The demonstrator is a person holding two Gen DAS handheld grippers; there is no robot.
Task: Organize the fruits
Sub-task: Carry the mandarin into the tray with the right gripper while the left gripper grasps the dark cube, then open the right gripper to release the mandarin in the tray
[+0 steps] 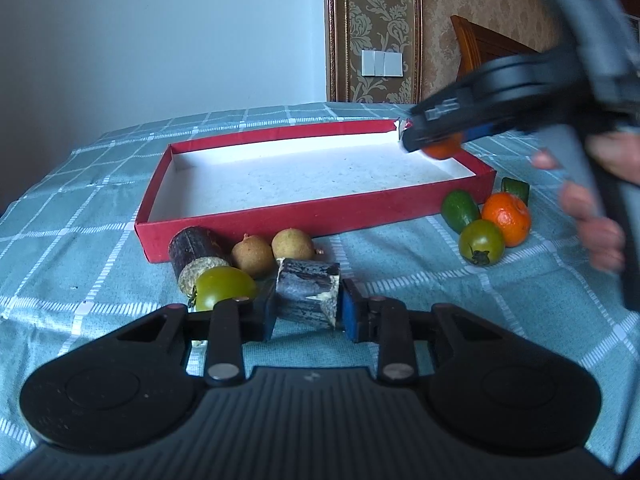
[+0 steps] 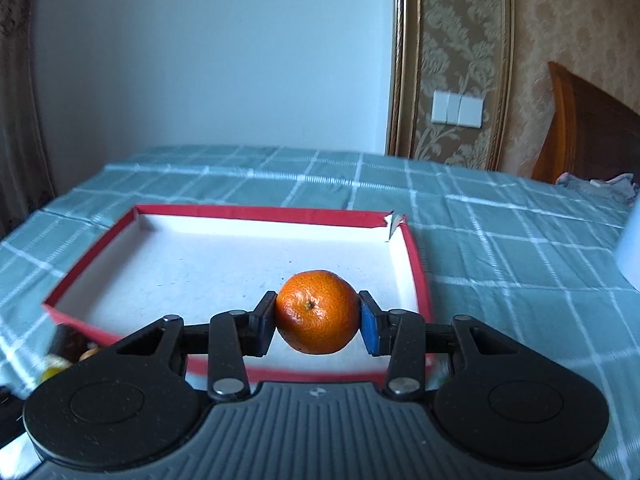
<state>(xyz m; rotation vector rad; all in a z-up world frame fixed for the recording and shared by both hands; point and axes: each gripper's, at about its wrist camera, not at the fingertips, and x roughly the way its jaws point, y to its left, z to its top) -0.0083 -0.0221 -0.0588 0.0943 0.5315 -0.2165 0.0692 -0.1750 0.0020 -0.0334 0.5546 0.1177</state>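
Observation:
A red box [image 1: 320, 212] with a white inside lies on the checked cloth; it also shows in the right wrist view [image 2: 224, 211]. My left gripper [image 1: 308, 312] is shut on a dark sugarcane piece [image 1: 308, 294] near the table's front. My right gripper [image 2: 318, 320] is shut on a tangerine [image 2: 318, 312] and holds it over the box's right end; it shows in the left wrist view [image 1: 436, 140] too. Outside the box lie another sugarcane piece [image 1: 196, 252], a green tomato [image 1: 224, 288], two longans [image 1: 252, 256], a second tangerine [image 1: 506, 218], another green tomato [image 1: 480, 242] and a green fruit [image 1: 460, 209].
A small green block [image 1: 516, 189] lies behind the tangerine on the right. The person's hand [image 1: 592, 216] holds the right gripper's handle. A wooden chair [image 2: 592, 128] stands beyond the table's far right. The box's far right corner [image 2: 394, 222] is torn.

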